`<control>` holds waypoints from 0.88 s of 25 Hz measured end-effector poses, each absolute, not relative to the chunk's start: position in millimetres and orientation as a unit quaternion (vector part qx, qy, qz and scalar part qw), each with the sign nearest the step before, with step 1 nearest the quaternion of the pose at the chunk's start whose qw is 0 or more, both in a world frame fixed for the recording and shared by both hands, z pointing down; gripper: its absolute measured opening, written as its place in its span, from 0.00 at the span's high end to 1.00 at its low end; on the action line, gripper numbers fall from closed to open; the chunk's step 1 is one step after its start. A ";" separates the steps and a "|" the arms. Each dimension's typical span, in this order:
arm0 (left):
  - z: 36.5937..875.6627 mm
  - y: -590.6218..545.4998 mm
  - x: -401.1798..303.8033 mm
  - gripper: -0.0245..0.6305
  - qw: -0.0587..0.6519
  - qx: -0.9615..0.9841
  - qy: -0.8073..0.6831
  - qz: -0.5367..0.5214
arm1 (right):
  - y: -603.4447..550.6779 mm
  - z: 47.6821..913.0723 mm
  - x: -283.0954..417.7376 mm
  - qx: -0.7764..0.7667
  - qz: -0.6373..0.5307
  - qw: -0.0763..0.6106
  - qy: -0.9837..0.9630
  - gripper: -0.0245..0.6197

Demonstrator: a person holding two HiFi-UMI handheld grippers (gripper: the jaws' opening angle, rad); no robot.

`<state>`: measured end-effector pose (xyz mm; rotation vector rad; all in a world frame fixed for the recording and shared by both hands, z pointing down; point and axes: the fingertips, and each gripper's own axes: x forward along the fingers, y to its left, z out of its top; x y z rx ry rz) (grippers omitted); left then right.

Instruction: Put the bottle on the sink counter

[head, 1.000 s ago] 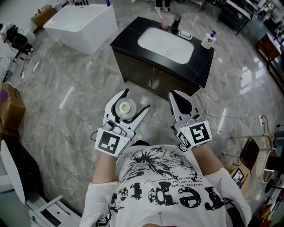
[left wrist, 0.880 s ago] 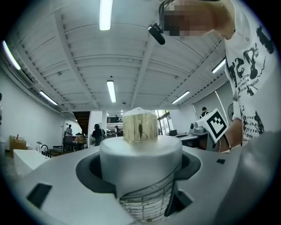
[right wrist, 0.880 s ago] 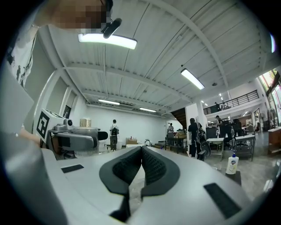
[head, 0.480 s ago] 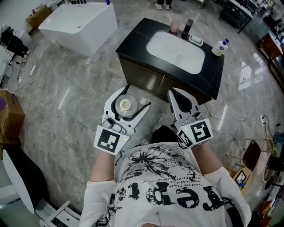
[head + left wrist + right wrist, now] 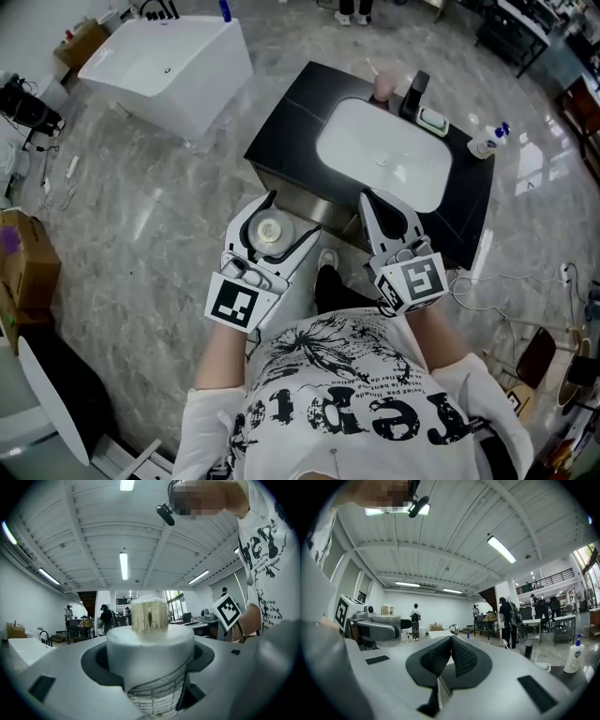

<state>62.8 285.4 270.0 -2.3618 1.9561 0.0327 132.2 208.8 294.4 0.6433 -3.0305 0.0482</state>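
Two claws show, L & R. L claw [image 5: 289, 217] pinches the bottle [image 5: 269, 231] by its sides, cap up. It hangs over the floor [image 5: 159, 216], near the front of the black counter [image 5: 292, 120] but not on it. R claw [image 5: 370, 202] is pressed together w/ nothing in it, just beside the L one. A white sink [image 5: 384, 155] sits in the counter. A pump bottle [image 5: 487, 142] stands at its far right corner.

Grey marble floor [image 5: 141, 216], white tub [image 5: 169, 56], strip-lit white ceiling [image 5: 93, 536].
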 end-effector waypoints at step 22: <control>327.2 -47.4 -70.7 0.43 -0.013 -0.809 0.588 -0.021 | -87.4 343.1 -2.4 0.246 0.047 0.074 -0.965 0.94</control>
